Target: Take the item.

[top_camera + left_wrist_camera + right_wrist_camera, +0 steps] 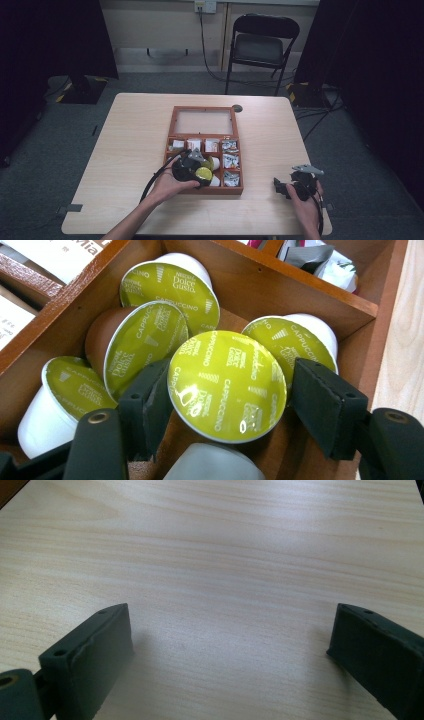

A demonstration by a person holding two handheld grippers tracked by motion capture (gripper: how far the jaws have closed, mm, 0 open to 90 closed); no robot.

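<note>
Gripping a green-lidded Dolce Gusto cappuccino capsule (227, 386) by its rim, the left gripper (227, 405) has its two black pads pressed on both sides of the round foil lid, with the jaws closed to a narrow width around it. The capsule is inside the large front compartment of the wooden box (172, 131), tilted so that its lid faces the camera. Room here is tight: four more cappuccino capsules (170, 290) lie close behind and beside it, one white capsule body is just below, and the brown compartment walls rise near on the left and the far side. In the high view the left gripper (192, 167) is over this compartment, and the small compartments beside it hold paper sachets (230, 161). The box lid stands open at the far side. The right gripper (295, 186) rests near the front right edge of the table (130, 150), well apart from the box. Its jaws stand wide open with nothing between them, over bare pale wood with free room all around.
</note>
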